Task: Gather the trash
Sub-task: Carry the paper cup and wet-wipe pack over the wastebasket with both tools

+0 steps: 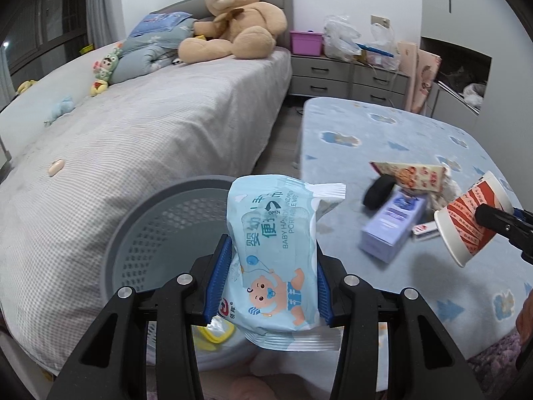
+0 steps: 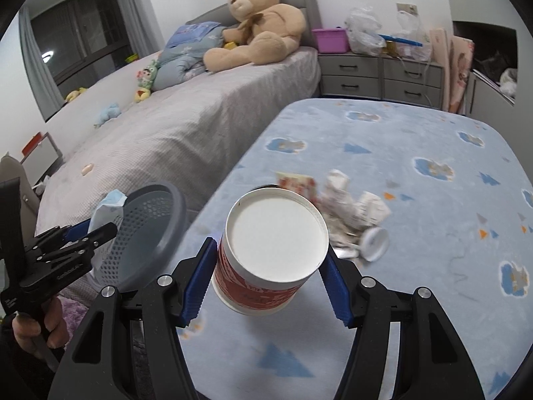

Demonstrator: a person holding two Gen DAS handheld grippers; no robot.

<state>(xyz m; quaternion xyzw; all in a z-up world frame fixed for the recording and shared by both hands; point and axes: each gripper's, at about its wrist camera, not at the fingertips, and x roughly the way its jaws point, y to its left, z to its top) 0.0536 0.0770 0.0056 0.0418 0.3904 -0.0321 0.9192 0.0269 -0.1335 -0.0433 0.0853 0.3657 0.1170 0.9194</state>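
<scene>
the wipes pack (image 1: 271,260) and cup (image 2: 271,250) are clenched in left tongs (image 1: 271,286) and right tongs (image 2: 266,286); the basket (image 1: 160,230) could be missed if released early.

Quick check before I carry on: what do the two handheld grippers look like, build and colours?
Both match: the left gripper and right gripper have black angular plastic linkages with silver round fasteners, and blue ribbed pads lining the fingers. White lettering, too small to read, marks the left gripper's body.
</scene>
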